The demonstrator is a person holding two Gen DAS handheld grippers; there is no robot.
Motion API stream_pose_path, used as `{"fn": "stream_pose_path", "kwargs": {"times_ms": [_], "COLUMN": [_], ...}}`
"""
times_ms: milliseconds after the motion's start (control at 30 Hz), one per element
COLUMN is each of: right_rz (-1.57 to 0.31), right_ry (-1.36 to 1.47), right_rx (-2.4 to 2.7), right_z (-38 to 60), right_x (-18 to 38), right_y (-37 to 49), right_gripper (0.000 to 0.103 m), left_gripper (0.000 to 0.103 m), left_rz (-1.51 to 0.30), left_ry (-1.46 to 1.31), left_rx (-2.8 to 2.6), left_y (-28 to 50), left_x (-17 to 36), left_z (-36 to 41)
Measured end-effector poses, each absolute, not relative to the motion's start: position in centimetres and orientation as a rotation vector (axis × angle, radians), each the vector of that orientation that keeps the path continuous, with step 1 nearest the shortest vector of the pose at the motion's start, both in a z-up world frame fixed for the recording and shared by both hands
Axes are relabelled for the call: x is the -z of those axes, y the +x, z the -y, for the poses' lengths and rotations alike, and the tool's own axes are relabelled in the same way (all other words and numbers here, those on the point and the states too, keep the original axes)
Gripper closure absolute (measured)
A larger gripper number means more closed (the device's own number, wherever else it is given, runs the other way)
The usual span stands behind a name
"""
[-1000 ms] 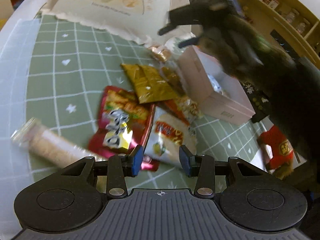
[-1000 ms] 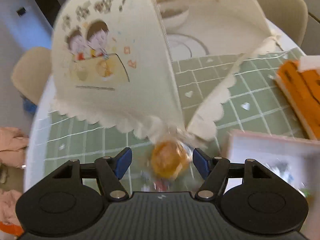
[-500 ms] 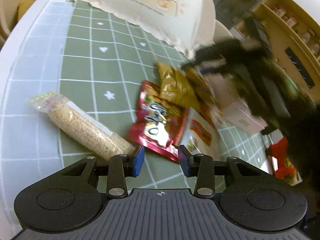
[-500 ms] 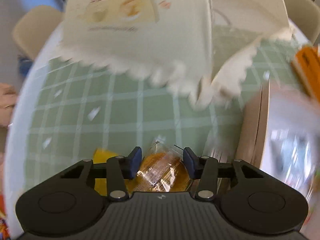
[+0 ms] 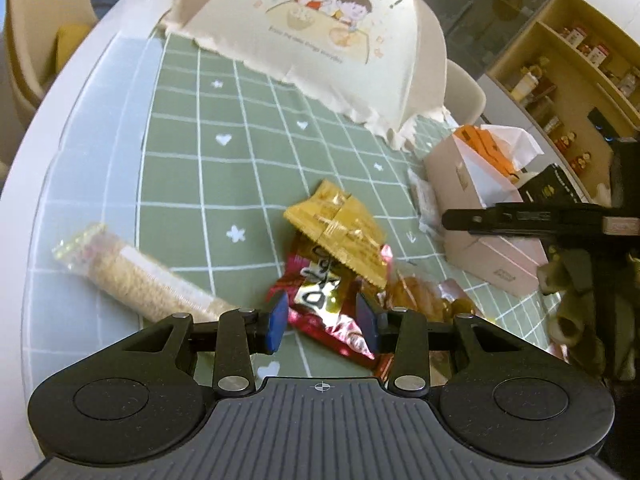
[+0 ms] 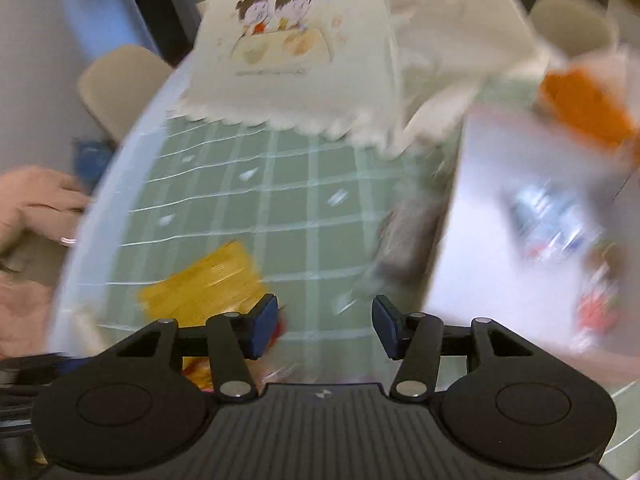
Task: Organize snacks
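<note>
1. Your left gripper (image 5: 321,322) is open. Its jaws sit on either side of the red packet (image 5: 320,292) but do not squeeze it.
2. The yellow packet (image 5: 340,232) lies partly on top of the red one. If you lift the red one, I think the yellow one may slide off or get dragged along.
3. The red packet is shiny and flat on the green cloth (image 5: 240,160). It could slip out if you pinch only its edge.
4. Your right gripper (image 6: 325,328) has just been opening, and nothing is between its jaws. It is over the pink box (image 5: 480,248). Its view is blurry, so a fast swing there might bump the box.
5. The orange snack in clear wrap (image 5: 420,300) lies just beside your left gripper. You might nudge it by mistake.
6. Count on the table: one red packet, one yellow packet, one long roll of crackers (image 5: 140,280), one orange snack in clear wrap that I can tell, one pink box, one big food cover (image 5: 320,32).
</note>
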State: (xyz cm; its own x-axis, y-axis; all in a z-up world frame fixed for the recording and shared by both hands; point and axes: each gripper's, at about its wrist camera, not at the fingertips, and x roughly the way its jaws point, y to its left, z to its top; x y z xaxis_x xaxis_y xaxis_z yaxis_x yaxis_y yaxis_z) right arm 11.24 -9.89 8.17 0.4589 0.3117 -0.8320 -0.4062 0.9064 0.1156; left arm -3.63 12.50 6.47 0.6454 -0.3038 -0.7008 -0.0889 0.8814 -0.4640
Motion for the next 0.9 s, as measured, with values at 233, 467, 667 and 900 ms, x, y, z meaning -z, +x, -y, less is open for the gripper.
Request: {"fn": "stream_pose_path", "kwargs": {"times_ms": [233, 467, 667, 900], "right_rz": [-1.069, -1.057, -1.081, -1.144], "right_ry": [-0.288, -0.645, -0.744, -0.655], "right_rx": [-0.364, -0.172, -0.262, -0.482], "right_z": [6.0, 3.7, 2.7, 4.9], "right_x": [-6.5, -3.8, -2.7, -4.2], "right_y": [18.8, 26.6, 23.9, 15.3], "right_gripper": [0.072, 0.095, 0.096, 0.096], "left_gripper": [0.061, 0.061, 0.061, 0.061], "left_rz": [-0.862, -0.882, -0.886, -0.887], "left_ry": [-0.457, -0.456, -0.462, -0.474], "left_rx": [0.165, 0.186, 0.188, 0.165], "left_y": [-4.1, -4.2, -3.9, -3.5], "left_x": [-7.5, -7.2, -6.9, -6.9], "left_z": [-11.7, -11.4, -11.4, -11.0]}}
